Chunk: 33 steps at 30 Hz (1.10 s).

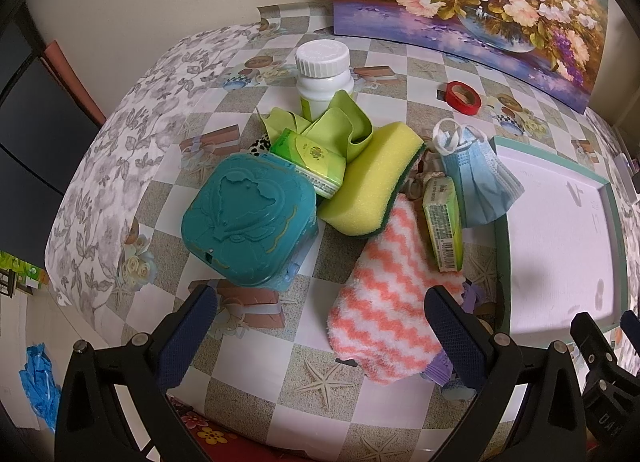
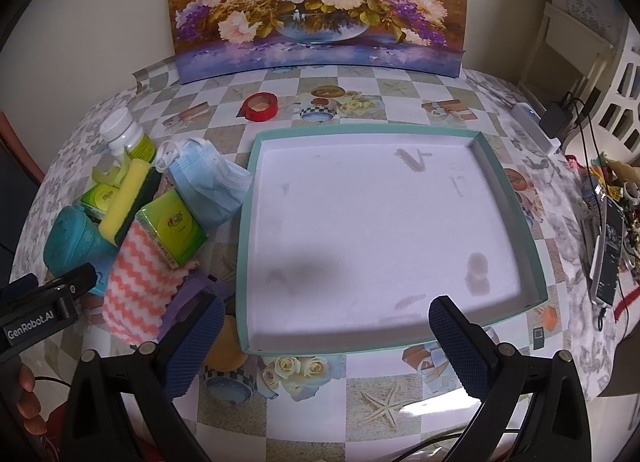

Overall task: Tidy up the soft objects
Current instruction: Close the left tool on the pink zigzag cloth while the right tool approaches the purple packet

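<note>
A pile of soft things lies left of the teal-rimmed tray (image 1: 504, 246): a pink-and-white zigzag cloth (image 1: 384, 294), a yellow sponge (image 1: 372, 177), a blue face mask (image 1: 480, 177), a green cloth (image 1: 336, 125) and two green tissue packs (image 1: 310, 159) (image 1: 442, 221). My left gripper (image 1: 320, 326) is open, low over the table in front of the pile, its right finger beside the zigzag cloth. My right gripper (image 2: 326, 336) is open and empty over the tray's near edge (image 2: 360, 350). The zigzag cloth (image 2: 136, 282), sponge (image 2: 128, 193) and mask (image 2: 208, 185) also show in the right wrist view.
A teal plastic box (image 1: 244, 221), a white pill bottle (image 1: 324, 73) and a red tape roll (image 1: 464, 97) stand around the pile. A flower painting (image 2: 316, 5) leans on the back wall. Cables, a phone and clutter (image 2: 608, 246) lie at the table's right edge.
</note>
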Available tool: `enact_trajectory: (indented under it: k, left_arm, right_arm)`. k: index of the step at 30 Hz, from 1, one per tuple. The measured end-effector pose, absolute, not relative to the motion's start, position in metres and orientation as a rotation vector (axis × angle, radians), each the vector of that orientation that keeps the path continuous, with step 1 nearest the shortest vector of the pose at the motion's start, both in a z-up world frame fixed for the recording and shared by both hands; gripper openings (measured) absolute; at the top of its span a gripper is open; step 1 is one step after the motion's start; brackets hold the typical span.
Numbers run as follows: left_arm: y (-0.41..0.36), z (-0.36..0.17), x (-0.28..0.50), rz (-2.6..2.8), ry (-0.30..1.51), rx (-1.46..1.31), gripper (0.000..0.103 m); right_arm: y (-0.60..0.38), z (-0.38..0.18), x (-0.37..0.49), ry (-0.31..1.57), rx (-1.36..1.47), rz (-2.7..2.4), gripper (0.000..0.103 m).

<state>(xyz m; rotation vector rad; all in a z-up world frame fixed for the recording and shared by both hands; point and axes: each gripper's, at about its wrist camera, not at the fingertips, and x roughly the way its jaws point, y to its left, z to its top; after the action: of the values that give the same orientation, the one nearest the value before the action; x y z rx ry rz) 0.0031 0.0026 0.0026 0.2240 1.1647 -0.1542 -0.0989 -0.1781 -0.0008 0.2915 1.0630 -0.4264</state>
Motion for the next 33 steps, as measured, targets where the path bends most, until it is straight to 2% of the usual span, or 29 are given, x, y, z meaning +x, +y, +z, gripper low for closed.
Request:
enact_trajectory:
  k: [16, 25, 26, 27, 29, 31, 33]
  left_arm:
    - [0.006, -0.030, 0.021, -0.263, 1.307, 0.026, 0.103]
    - [0.003, -0.046, 0.031, -0.216, 1.354, 0.026, 0.101]
    - [0.004, -0.047, 0.032, -0.219, 1.359, 0.015, 0.096]
    - [0.004, -0.049, 0.032, -0.233, 1.363, 0.002, 0.085]
    - [0.003, -0.053, 0.035, -0.252, 1.379, -0.010, 0.074]
    - [0.000, -0.056, 0.036, -0.259, 1.391, -0.009, 0.071]
    - [0.000, -0.058, 0.037, -0.270, 1.400, -0.021, 0.052]
  right_arm:
    - [-0.156, -0.025, -0.078, 1.129, 0.348, -0.239, 0.103]
    - [-0.158, -0.028, -0.078, 1.146, 0.354, -0.247, 0.103]
    - [-0.157, -0.028, -0.078, 1.145, 0.353, -0.246, 0.103]
    - [-0.157, -0.027, -0.078, 1.145, 0.351, -0.247, 0.103]
    - [-0.156, -0.027, -0.078, 1.144, 0.346, -0.247, 0.103]
    - [-0.156, -0.027, -0.078, 1.144, 0.341, -0.247, 0.103]
    - [-0.156, -0.027, -0.078, 1.144, 0.338, -0.246, 0.103]
